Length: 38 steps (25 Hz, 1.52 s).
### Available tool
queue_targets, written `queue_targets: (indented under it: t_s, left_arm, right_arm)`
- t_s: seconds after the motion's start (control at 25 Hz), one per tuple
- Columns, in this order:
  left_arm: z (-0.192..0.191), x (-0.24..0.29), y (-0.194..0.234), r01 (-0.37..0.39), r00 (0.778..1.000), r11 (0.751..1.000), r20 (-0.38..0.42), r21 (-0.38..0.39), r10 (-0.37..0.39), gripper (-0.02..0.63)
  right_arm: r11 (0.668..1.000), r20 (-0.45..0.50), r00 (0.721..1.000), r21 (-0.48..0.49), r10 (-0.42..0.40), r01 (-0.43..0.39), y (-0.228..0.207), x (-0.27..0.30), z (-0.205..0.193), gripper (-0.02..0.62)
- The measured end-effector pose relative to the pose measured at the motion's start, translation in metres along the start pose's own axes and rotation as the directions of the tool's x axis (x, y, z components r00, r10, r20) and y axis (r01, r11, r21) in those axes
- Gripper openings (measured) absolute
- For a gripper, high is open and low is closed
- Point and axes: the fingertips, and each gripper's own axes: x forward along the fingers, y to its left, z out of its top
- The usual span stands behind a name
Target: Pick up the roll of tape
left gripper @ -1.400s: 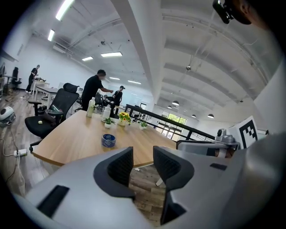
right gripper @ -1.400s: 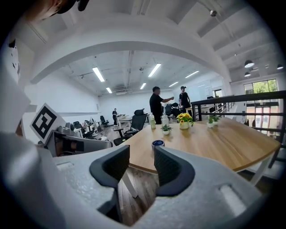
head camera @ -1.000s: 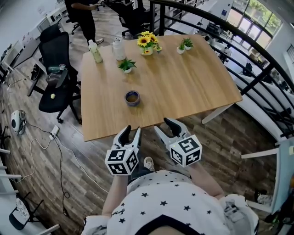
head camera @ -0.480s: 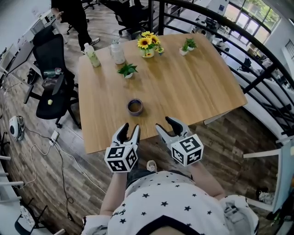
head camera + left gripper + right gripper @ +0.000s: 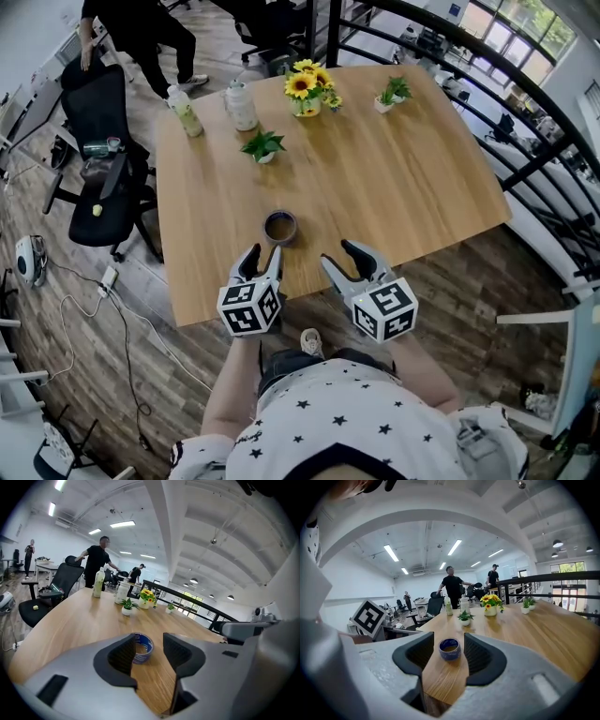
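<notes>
A blue roll of tape (image 5: pixel 279 226) lies flat on the wooden table (image 5: pixel 394 187), near its front edge. My left gripper (image 5: pixel 261 258) hovers just short of the roll, open and holding nothing. To its right my right gripper (image 5: pixel 347 255) is also open and holds nothing, over the table's front edge. In the left gripper view the tape (image 5: pixel 143 646) shows a little ahead between the jaws of the left gripper (image 5: pixel 150 651), partly hidden by the left jaw. In the right gripper view the tape (image 5: pixel 450 649) sits ahead, framed by the jaws of the right gripper (image 5: pixel 444 657).
At the table's far side stand a sunflower pot (image 5: pixel 305 92), two small potted plants (image 5: pixel 263 145) (image 5: pixel 392 93), a bottle (image 5: pixel 187 111) and a jar (image 5: pixel 241 105). A black office chair (image 5: pixel 98 141) and a standing person (image 5: pixel 141 37) are at the left. A black railing (image 5: pixel 525 141) runs along the right.
Both grippers have moved forward to the table's front edge, and the tape now lies much closer to the left gripper's tips. Both stay open.
</notes>
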Motion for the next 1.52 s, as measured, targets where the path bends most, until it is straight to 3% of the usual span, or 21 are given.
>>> queue_targets:
  t_s: [0.48, 0.88, 1.52]
  left_arm:
    - [-0.025, 0.072, 0.051, -0.106, 0.989, 0.994, -0.107, -0.019, 0.104, 0.166]
    - [-0.035, 0.109, 0.075, -0.151, 0.970, 0.989, -0.193, 0.001, 0.148, 0.166]
    - [-0.036, 0.123, 0.076, -0.186, 0.958, 0.982, -0.215, 0.027, 0.188, 0.089]
  right_arm:
    - [1.000, -0.041, 0.999, 0.013, 0.020, -0.019, -0.001, 0.024, -0.009, 0.184]
    - [0.999, -0.059, 0.997, 0.027, 0.039, -0.037, 0.002, 0.038, -0.014, 0.184]
    - [0.999, -0.063, 0.997, 0.026, 0.037, -0.036, 0.002, 0.038, -0.016, 0.184]
